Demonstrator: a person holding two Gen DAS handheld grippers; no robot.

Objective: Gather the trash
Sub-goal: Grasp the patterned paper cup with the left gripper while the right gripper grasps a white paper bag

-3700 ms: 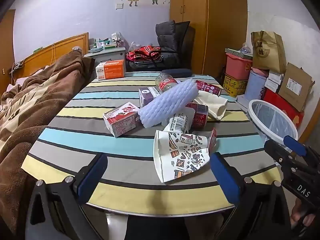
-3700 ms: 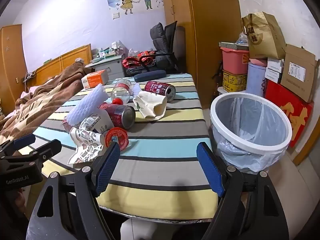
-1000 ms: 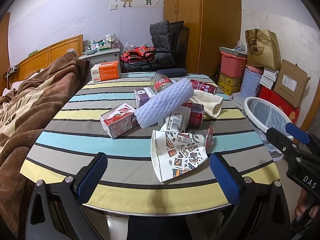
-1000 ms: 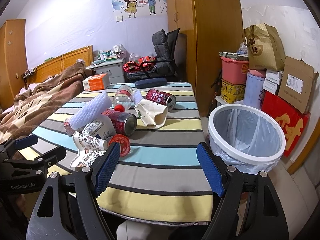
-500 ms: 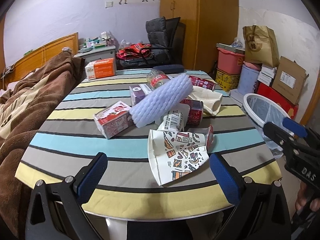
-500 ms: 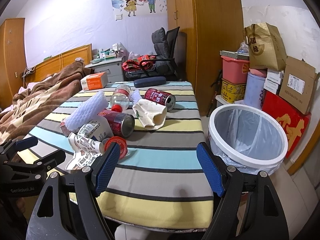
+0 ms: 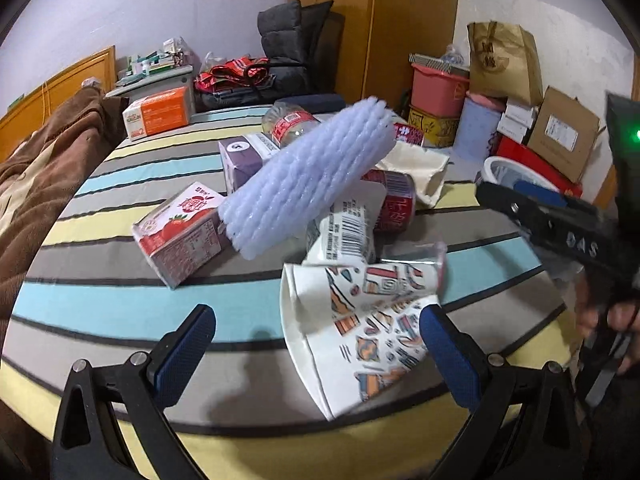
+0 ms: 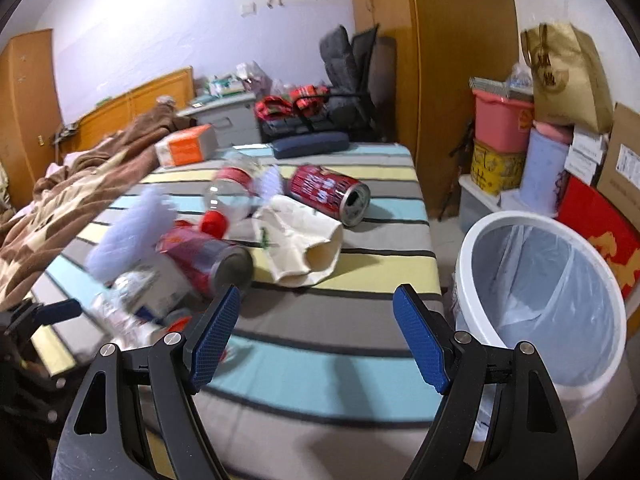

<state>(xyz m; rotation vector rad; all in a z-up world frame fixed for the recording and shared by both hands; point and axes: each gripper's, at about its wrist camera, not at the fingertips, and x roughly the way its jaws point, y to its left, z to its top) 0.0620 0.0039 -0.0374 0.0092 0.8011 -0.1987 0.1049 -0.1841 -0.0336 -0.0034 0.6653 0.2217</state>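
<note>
Trash is piled on the striped table: a flattened patterned paper cup, a pale foam roll, a strawberry carton, a purple carton, red cans and a crumpled cream bag. My left gripper is open, its right pad over the paper cup's edge. My right gripper is open above the table's near edge, nothing between its fingers. A white bin lined with a clear bag stands to the right of the table.
A brown blanket lies along the table's left side. An orange box and a dark case sit at the far end. Boxes, a pink tub and a paper bag are stacked against the right wall.
Both grippers have moved forward over the table toward the trash pile. The left one now reaches the patterned paper cup. Both stay open.
</note>
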